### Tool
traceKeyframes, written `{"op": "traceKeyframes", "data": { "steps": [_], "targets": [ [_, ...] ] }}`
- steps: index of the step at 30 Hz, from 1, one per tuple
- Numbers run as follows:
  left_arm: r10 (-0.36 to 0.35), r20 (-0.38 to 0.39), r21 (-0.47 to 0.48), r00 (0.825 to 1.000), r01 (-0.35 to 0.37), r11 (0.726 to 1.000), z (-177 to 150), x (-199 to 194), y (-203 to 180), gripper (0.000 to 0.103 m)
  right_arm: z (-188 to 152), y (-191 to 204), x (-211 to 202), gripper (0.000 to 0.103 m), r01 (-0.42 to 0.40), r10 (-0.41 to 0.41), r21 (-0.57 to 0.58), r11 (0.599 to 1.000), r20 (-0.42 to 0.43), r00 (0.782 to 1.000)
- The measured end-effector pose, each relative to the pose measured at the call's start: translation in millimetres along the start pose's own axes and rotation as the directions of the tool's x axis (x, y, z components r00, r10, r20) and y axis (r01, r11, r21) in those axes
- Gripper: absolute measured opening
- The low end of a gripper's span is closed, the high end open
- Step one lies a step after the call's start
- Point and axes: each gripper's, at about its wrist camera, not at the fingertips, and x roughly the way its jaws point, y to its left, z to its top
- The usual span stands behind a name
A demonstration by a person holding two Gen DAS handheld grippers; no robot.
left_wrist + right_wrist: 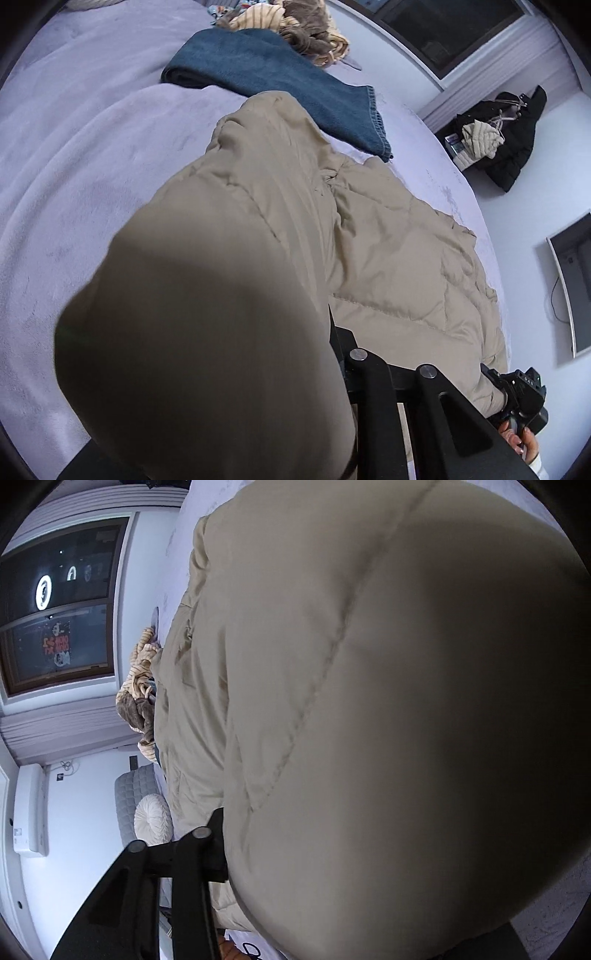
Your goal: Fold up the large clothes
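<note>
2 claws grab the tan puffy coat [388, 258] on the bed [74, 166]. The left claw [332, 354] pinches 1 edge, and the right claw [225, 842] pinches another. The coat stretches long, away from both.

left hand-held gripper [332, 332]: matte black linkage bars, two round silver pivot screws
right hand-held gripper [221, 834]: same black bars, grey pivot screws
hand [522, 445]: white cuff at wrist

Soft cloths on a plush bed

The beige jacket [388, 251] is quilted cloth, smooth with a faint sheen. The bed [92, 147] cover looks matt, velvety lilac fleece. The blue towel [280, 85] is nubby terry. The left tool [369, 373] is matt black plastic with dull metal pins.
</note>
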Motion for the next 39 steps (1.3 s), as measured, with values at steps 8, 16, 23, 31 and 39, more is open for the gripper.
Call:
{"op": "traceKeyframes", "data": {
  "steps": [8,16,23,31,39],
  "targets": [
    [-0.034,0.019,0.143,0.999,0.031,0.989,-13.4,-51.0,-14.5,0.021,-25.4,17.7,-27.2,0.026,0.025,-0.022,-0.090,0.996,0.037,0.999],
    [-0.024,0.009,0.152,1.000,0.022,0.988,-74.3,-105.3,-1.4,0.021,-66.9,7.2,-70.2,0.026,0.061,-0.065,-0.144,0.988,-0.023,0.998],
    [0.025,-0.080,0.078,0.996,-0.019,0.997,-161.5,-150.6,27.3,0.021,-122.8,-37.2,-120.9,0.025,0.060,-0.072,-0.116,0.991,-0.104,0.992],
    [0.102,-0.169,-0.011,0.980,-0.105,0.994,-231.8,-163.2,62.0,0.027,-175.2,-92.4,-144.7,0.031,0.083,-0.084,-0.013,0.996,-0.149,0.985],
    [0.192,-0.151,-0.076,0.970,-0.205,0.976,-237.9,-198.8,88.0,0.048,-165.6,-85.1,-159.0,0.050,0.218,-0.222,-0.054,0.975,-0.090,0.971]
  ]
}}
